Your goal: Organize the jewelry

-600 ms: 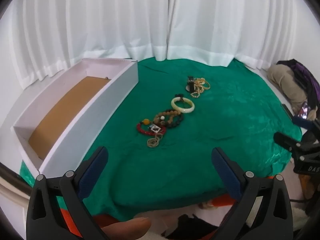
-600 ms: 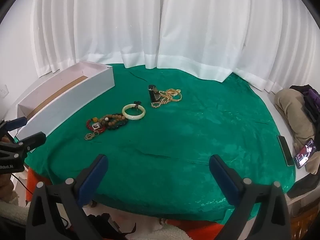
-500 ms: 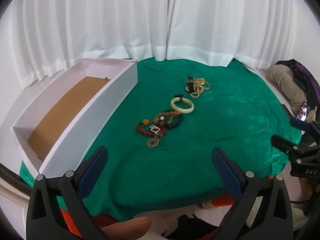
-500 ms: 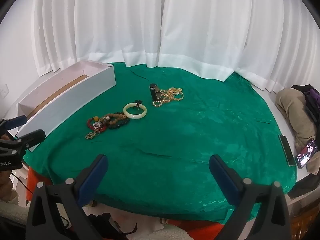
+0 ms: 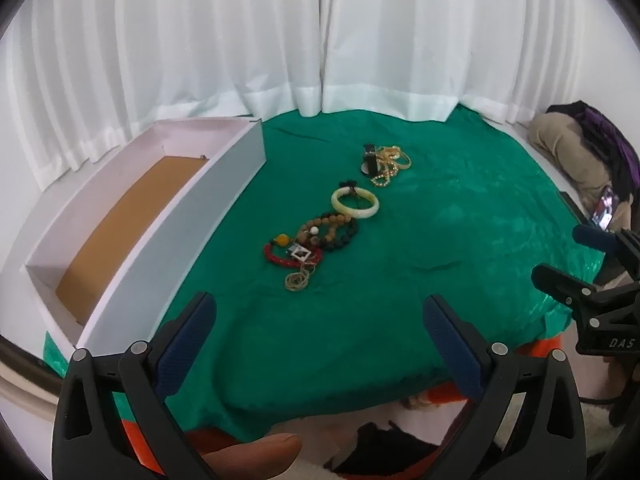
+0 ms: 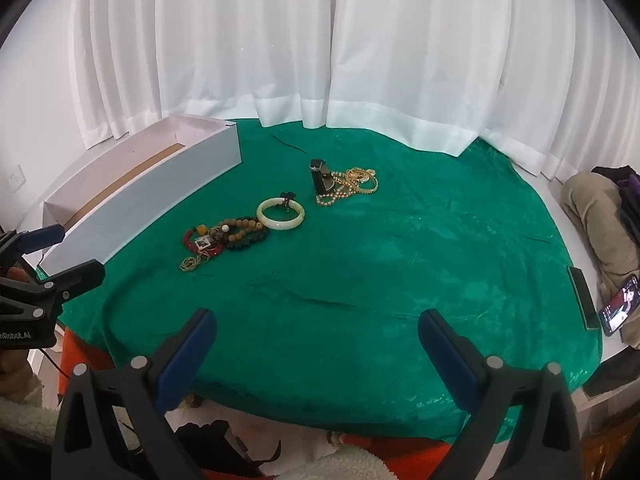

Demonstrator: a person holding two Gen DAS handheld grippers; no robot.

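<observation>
Jewelry lies in a loose row on the green cloth (image 5: 440, 232). A red bracelet (image 5: 280, 258) with a square charm sits nearest, then brown and dark bead bracelets (image 5: 332, 232), a pale jade bangle (image 5: 355, 203), and gold chains (image 5: 390, 166) beside a small black piece (image 5: 370, 158). The same row shows in the right wrist view: bangle (image 6: 281, 214), gold chains (image 6: 352, 184). A long white box (image 5: 152, 236) with a brown floor stands on the left. My left gripper (image 5: 320, 320) and right gripper (image 6: 316, 336) both hover open near the table's front edge, nothing between their fingers.
White curtains hang behind the table. At the right edge lie a pile of clothes (image 6: 600, 216), a lit phone (image 6: 618, 310) and a dark flat device (image 6: 582, 298). Orange fabric (image 6: 400, 450) shows under the cloth's front edge. A thumb (image 5: 252, 454) shows at the left view's bottom.
Both views have shifted only slightly. In the left wrist view the right gripper has edged a little to the left and up. The jewelry and box have not moved.
</observation>
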